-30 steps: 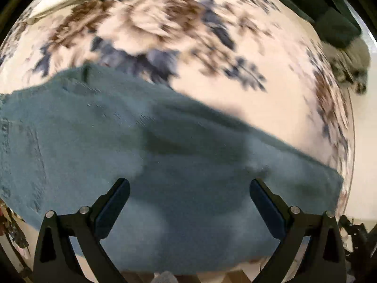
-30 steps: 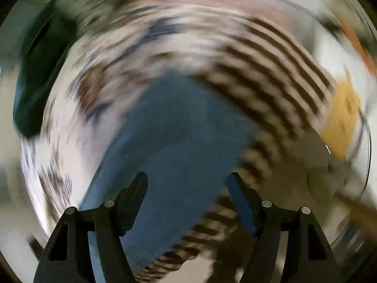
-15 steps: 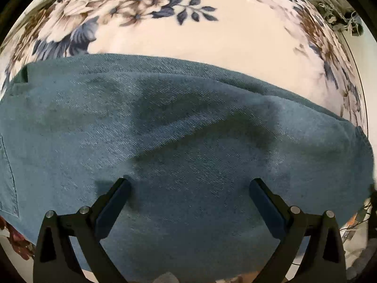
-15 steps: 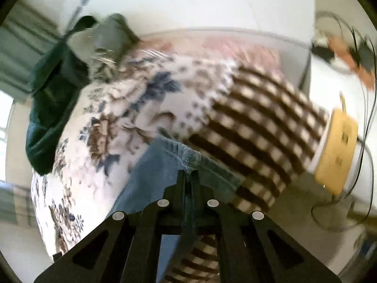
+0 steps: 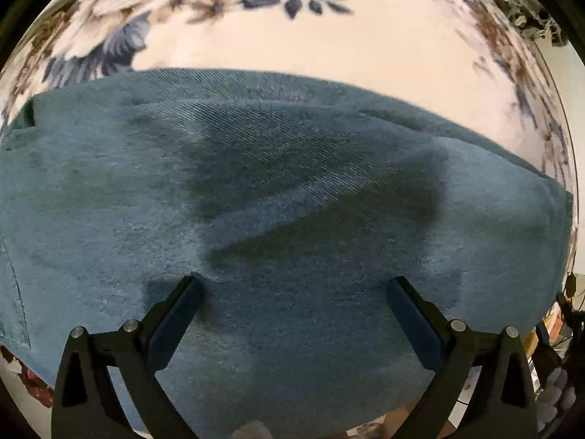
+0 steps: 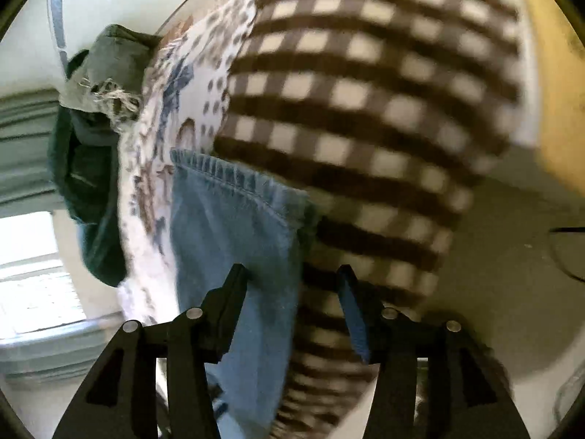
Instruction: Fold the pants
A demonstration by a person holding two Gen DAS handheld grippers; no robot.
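Blue denim pants (image 5: 292,201) lie flat on a floral bedspread (image 5: 329,44) and fill most of the left wrist view. My left gripper (image 5: 292,285) points straight down just over the denim, jaws wide open, nothing between them. In the right wrist view one pant leg (image 6: 234,226) shows its stitched hem (image 6: 234,179) beside a brown checked blanket (image 6: 365,109). My right gripper (image 6: 292,274) hovers over the leg's right edge; its jaws are opening and the pads do not press the cloth.
A dark green garment (image 6: 91,197) and a grey fringed cloth (image 6: 109,73) lie at the bed's far side. A yellow object (image 6: 552,91) sits at the right, beyond the blanket. Grey floor (image 6: 512,256) lies below it. A window (image 6: 33,292) is on the left.
The left gripper sank closer to the denim. The right gripper was shut on the pant leg near the hem half a second ago; its jaws have parted and the leg lies free.
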